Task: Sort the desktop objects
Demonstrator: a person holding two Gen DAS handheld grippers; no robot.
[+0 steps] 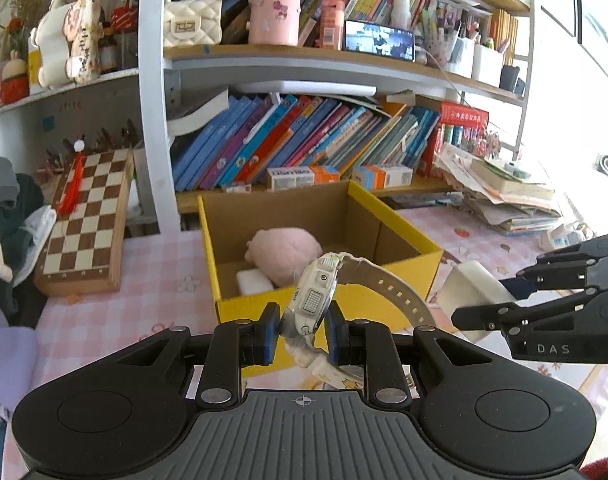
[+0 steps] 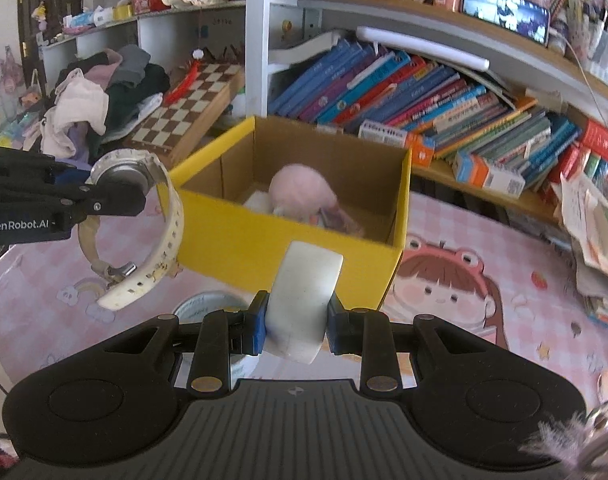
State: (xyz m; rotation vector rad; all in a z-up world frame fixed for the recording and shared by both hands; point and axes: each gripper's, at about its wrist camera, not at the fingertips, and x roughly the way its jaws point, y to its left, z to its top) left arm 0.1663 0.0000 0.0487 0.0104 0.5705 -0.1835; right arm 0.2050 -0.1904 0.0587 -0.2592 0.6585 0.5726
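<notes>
Left gripper (image 1: 302, 330) has its fingers clamped on a white wristwatch (image 1: 313, 300), gripping the case by its sides w/ the strap arcing free to the right; right gripper (image 2: 292, 326) has fingers clamped on a white tape roll (image 2: 305, 292), pads on the two flat faces. Both items are held in the air just in front of the yellow cardboard box (image 1: 391, 210), above the pink table (image 2: 483, 264).

Handling, as a judgement: watch looks light, case hard & prob. a bit slick, strap floppy so it'll swing; the case is the best hold, not the strap; glass face means a gentle drop. Tape roll looks light & fairly stiff; squeezing the flat faces is secure, whereas the rim would let it roll out.

Box is open-topped; inside sit a pink plush toy (image 1: 284, 254) & a small white block (image 1: 254, 280) just beside it, touching or nearly so; room left at the right side. A second tape roll (image 2: 208, 306) lies on the table below the right gripper.
</notes>
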